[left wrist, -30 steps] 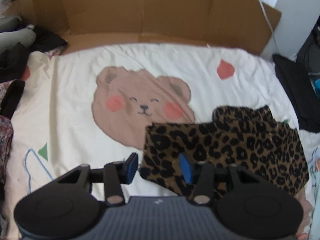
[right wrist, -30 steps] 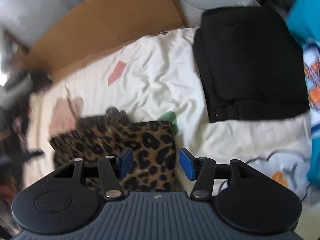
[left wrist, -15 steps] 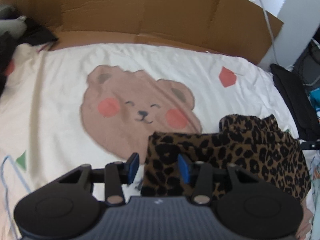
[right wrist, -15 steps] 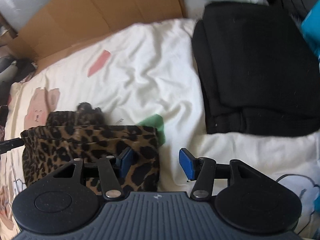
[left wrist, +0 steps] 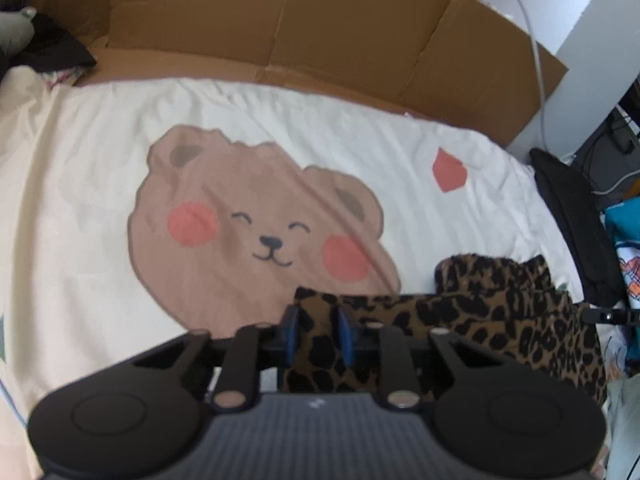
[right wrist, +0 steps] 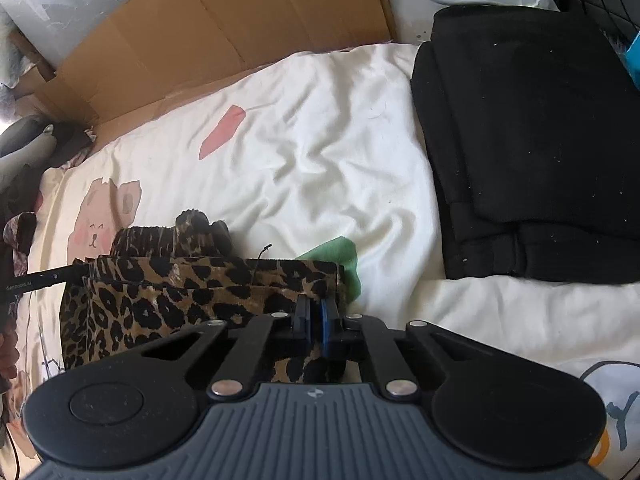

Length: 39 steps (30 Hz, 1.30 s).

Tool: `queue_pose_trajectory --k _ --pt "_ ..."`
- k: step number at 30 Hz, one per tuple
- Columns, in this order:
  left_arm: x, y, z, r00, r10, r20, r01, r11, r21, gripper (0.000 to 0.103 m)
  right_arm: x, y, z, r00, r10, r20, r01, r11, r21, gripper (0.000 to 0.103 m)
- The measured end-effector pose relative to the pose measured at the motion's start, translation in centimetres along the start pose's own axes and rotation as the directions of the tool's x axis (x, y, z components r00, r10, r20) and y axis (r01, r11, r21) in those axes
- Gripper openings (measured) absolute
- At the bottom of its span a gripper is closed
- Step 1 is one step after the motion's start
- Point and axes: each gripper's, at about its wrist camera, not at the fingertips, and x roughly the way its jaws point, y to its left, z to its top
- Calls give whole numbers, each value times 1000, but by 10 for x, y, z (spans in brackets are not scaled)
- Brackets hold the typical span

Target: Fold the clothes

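Leopard-print garment (left wrist: 500,320) lies on the bed (left wrist: 100,200), at four o'clock from the bear print (left wrist: 256,236). Left claw (left wrist: 316,332) is closing on its left corner; right claw (right wrist: 314,316) is pinched tight on its right corner, likely so both corners can lift together for a fold.

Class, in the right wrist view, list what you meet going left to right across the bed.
Printed brown bear face → leopard-print folded garment → right claw shut on its edge → green patch on the sheet → folded black clothing stack.
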Motion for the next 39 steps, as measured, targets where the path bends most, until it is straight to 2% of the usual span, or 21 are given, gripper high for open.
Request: queue_pose_trajectory --k 2,6,7,8,9,10,11,12,19,28,32,34,36,37,38,39 --pt "-3 -1 1 1000 6 11 -6 1000 4 16 -1 0 0 1000 6 0 -6 1000 8 4" --pt "-3 -4 -1 1000 10 18 -10 1000 9 14 2 6 1 1000 -20 6 20 999 -47 8" --pt "-2 -4 -1 1000 11 15 -11 1000 10 15 5 5 1 1000 -27 -5 27 999 -41 22" --pt "-1 -5 -2 1000 11 12 -11 1000 8 15 9 5 2 999 -38 -25 37 999 -27 32" --pt "0 -5 -2 1000 10 9 -10 1000 7 15 9 5 1 999 -38 -17 38 999 -28 35" --pt "0 -5 -3 1000 13 10 -13 1000 5 14 9 5 0 999 -38 -8 38 999 -30 30" --pt "-1 -5 -3 1000 18 14 -18 1000 4 8 10 5 0 999 -37 1 37 999 -32 20" --pt "-3 -5 -3 1000 21 23 -21 1000 1 4 9 6 0 999 -38 1 38 998 -41 3" --pt "-21 -10 5 994 57 97 -58 998 7 3 -17 9 1 994 -61 92 63 998 -19 2" --pt "1 -7 10 994 89 66 -88 996 -17 3 -1 11 13 989 -118 89 119 993 -9 2" --pt "17 -11 1 990 134 31 -135 991 26 3 19 11 12 989 -132 63 134 991 -19 2" --pt "20 -16 -2 987 158 26 -160 985 59 6 28 14 9 989 -140 52 142 989 -33 2" --pt "20 -21 -3 981 189 33 -191 978 88 16 32 18 6 986 -157 50 160 986 -56 5" --pt "19 -22 -3 979 200 34 -202 974 98 18 32 21 5 984 -169 55 172 983 -69 9" --pt "18 -22 -3 978 206 32 -209 972 106 28 32 23 4 982 -180 58 185 979 -81 14" --pt "18 -22 -4 977 213 29 -215 970 115 36 32 25 4 979 -195 57 200 975 -99 33"
